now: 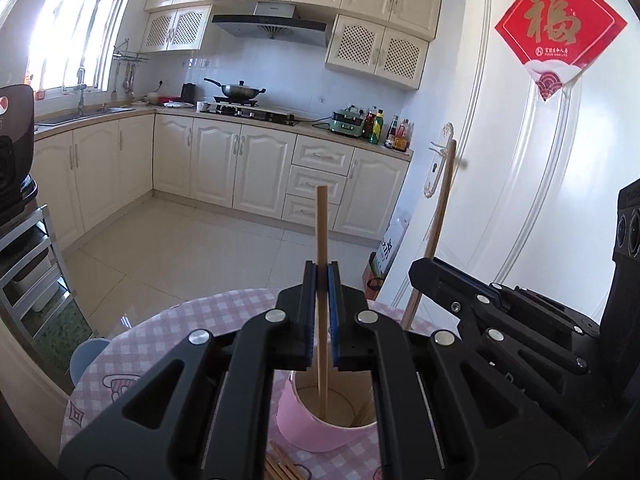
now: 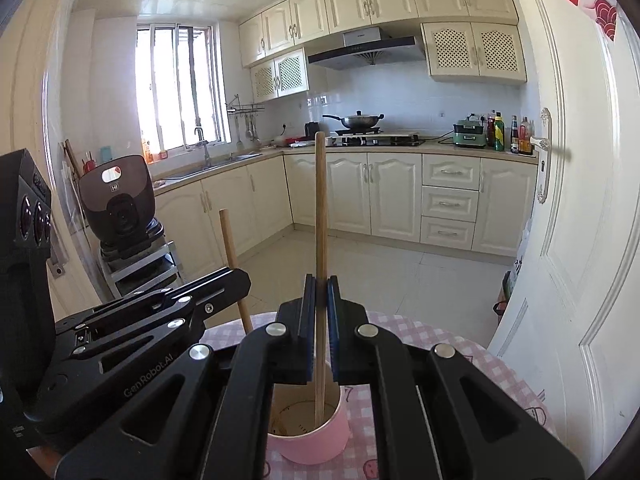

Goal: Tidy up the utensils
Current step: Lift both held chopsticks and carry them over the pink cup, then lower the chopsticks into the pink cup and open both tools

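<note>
Wooden chopsticks are held over a pink cup, one in each gripper. In the left wrist view the left gripper (image 1: 322, 276) has its fingers closed on a chopstick (image 1: 322, 232), which stands almost upright. Its lower end goes down inside the cup (image 1: 316, 428), near the middle of the opening. I cannot tell if the tip touches the bottom.

In the right wrist view the right gripper (image 2: 320, 286) also has its fingers closed tightly on a second chopstick (image 2: 320, 200). This one is upright too, and its lower end is inside the same cup (image 2: 320, 440), close to the inner wall on the right side.

Each gripper shows in the other camera. The right gripper (image 1: 480, 300) appears at the right of the left view with its stick (image 1: 434, 224) leaning a little to the right. The left gripper (image 2: 160, 308) appears at the left of the right view with its stick (image 2: 234, 264) leaning a little to the left. The two grippers are near each other above the cup.

The cup stands on a round counter with a pink checked cloth (image 1: 152, 344). More chopsticks (image 1: 282, 466) lie on the cloth just in front of the cup, at the near edge of the counter, partly hidden under the left gripper. Their number I cannot count.
</note>
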